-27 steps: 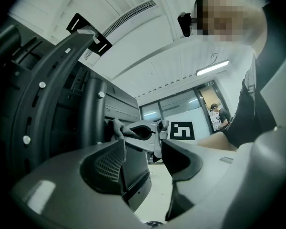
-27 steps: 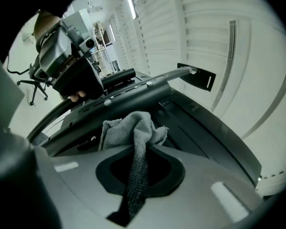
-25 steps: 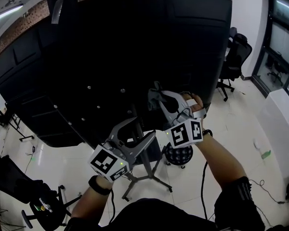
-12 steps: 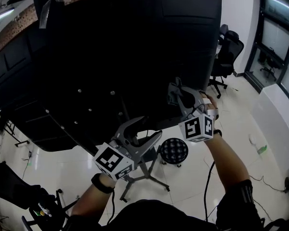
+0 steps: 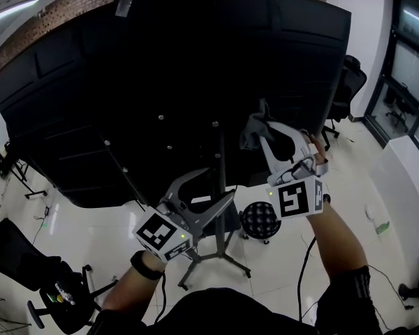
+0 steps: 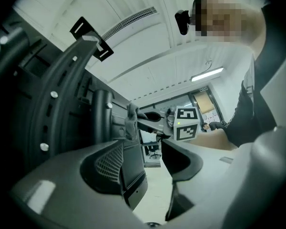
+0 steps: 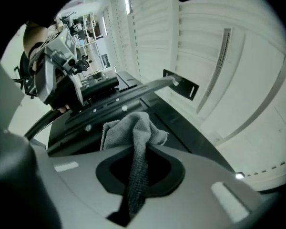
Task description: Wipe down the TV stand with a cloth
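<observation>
- Two grippers, one in each of the person's hands. There is one grey cloth, one big black TV on one wheeled stand, one round black stool and two office chairs.
- The right gripper (image 5: 265, 129) is clamped on the cloth (image 5: 250, 137). In its own view the jaws (image 7: 138, 171) are closed on a twisted strand of it, and the rest (image 7: 133, 128) bunches out just past the tips.
- That bunch sits up against the dark back of the TV (image 5: 195, 61), ahead of the right gripper. I can't tell whether it actually presses on the panel.
- The right arm is raised and stretched forward, with the marker cube facing back toward the person and the jaws pointing up and away.
- The left gripper (image 5: 211, 187) sits lower, to the left of the right one, and is empty with its jaws spread wide. Its own view (image 6: 145, 168) shows only the TV's lower edge and pale floor in the gap.
- The left hand is held low and close to the body, with a dark band on the wrist. The gripper is tilted upward toward the stand's pole (image 5: 220, 169), which rises just beyond its tips.
- The stool (image 5: 260, 220) stands on the floor just right of the left gripper, under the right gripper's cube.
- One chair (image 5: 349, 82) is beyond the right gripper at the TV's far edge. The other (image 5: 56, 285) is well off to the left of the left gripper.
</observation>
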The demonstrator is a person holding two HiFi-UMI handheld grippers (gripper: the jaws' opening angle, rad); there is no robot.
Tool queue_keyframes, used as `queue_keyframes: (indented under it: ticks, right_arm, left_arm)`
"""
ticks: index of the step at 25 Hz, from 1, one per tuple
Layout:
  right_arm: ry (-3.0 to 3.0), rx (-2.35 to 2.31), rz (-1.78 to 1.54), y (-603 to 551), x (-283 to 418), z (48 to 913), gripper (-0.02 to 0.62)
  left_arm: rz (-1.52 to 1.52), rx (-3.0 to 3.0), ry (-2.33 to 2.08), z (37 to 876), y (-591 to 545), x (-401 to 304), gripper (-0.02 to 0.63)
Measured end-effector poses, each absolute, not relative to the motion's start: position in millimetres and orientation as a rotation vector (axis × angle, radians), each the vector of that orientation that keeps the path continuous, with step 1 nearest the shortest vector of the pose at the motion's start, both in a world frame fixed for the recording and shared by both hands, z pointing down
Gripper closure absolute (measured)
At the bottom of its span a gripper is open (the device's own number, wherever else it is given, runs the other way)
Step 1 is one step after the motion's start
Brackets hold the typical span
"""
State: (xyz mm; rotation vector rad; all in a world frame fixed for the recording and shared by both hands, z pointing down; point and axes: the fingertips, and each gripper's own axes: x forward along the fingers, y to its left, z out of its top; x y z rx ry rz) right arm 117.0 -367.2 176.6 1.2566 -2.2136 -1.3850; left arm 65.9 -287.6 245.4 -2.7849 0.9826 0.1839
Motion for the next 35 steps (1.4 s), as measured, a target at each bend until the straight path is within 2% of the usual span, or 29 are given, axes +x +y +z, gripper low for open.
queue_keyframes:
  ticks: [13,22,29,35]
  right_arm:
    - [-2.308,0.986,-1.677,-250,-150,116,0.580]
    - [-2.294,0.804,-1.664,-239,-307,128,0.580]
    - [-2.047,0.753,-1.753,-263,-384,153,0.580]
    - [-1.740,0.745,-1.865,-274,-408,164,0.580]
  left_arm:
    - [0.245,-2.598,1.262,212,-223,-167,0.334]
    - [0.238,-2.532,1.379,211,-199,-276,0.334]
    - [0.264,-2.524,1.446,225,-193,-328,0.334]
    - [0.297,-2.538,1.458,229,-195,-349,0.334]
